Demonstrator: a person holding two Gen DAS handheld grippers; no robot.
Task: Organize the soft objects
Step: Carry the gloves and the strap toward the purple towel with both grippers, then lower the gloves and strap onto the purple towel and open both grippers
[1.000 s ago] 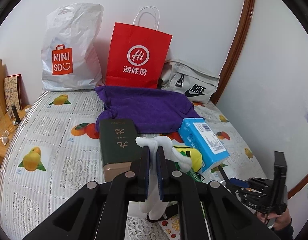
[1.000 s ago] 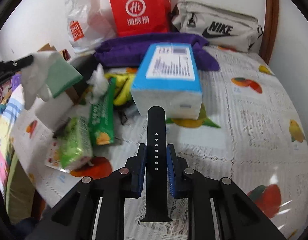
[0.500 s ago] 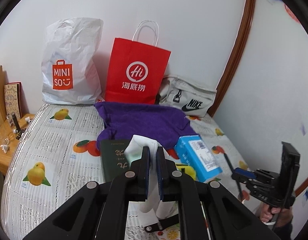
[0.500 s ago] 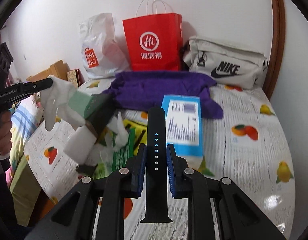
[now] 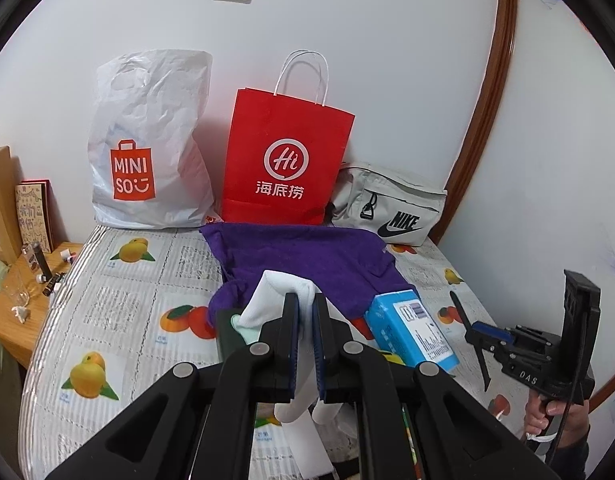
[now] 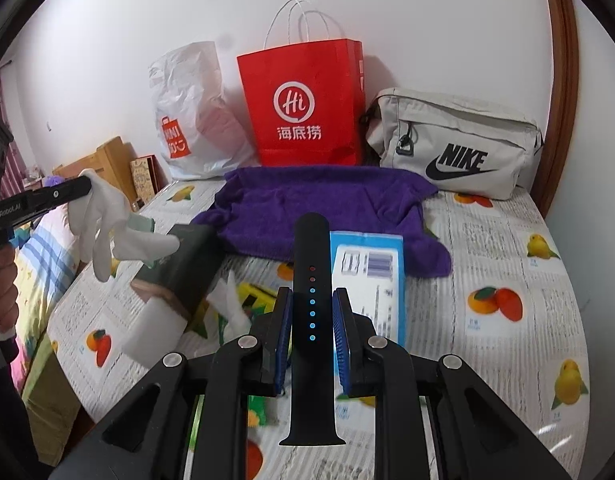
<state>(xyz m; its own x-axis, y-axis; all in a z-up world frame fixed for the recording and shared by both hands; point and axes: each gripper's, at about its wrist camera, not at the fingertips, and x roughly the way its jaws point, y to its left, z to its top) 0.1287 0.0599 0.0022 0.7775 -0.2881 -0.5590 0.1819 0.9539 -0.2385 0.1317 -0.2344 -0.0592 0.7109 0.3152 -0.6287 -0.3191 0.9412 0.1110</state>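
Above the bed [image 5: 107,300], both tongs are loaded: left tongs [image 5: 305,320] nipped nearly shut on a white glove [image 5: 275,296], fingers dangling below; right tongs [image 6: 310,312] narrow, clamped on a black watch strap [image 6: 311,264] standing upright btwn the pads. Bags line the wall: white plastic bag [image 5: 147,140], red paper bag [image 5: 283,152], grey pouch [image 5: 387,208]. Risk: strap is smooth & held at mid-length, so it may pivot or slide out; limp glove could snag on the blue box [image 5: 411,332] w/ any low pass.
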